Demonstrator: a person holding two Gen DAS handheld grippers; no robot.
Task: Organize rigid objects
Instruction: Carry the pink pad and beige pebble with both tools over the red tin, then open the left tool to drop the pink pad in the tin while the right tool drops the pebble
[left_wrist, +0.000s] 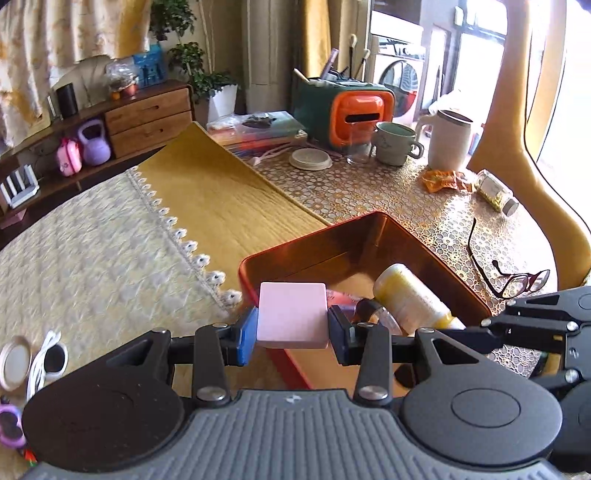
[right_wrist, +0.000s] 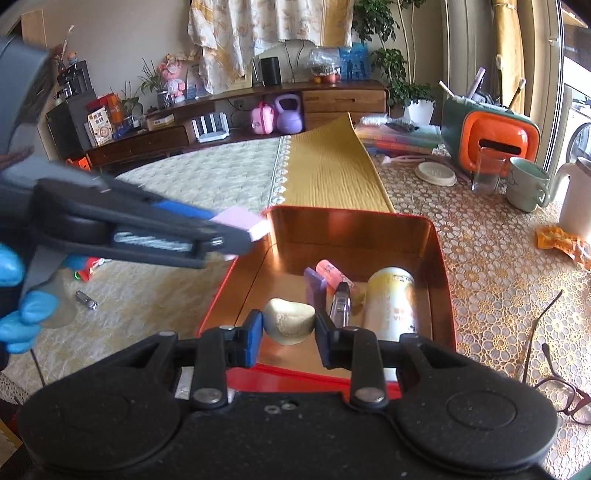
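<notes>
We see the yellow can's (left_wrist: 410, 299) lower end hidden behind the left gripper's frame beside the red tin (left_wrist: 332, 240); the eyeglasses (right_wrist: 565, 391) are cropped at the edge.

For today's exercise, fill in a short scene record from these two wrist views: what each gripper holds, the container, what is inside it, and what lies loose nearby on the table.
left gripper: shut on pink block, at the tin's near-left rim
right gripper: shut on cream stone, over the tin
container: red tin, open, coppery inside
inside tin: yellow bottle lying down, pink tube, purple piece
loose on table: glasses, orange wrapper, small jar on its side
</notes>
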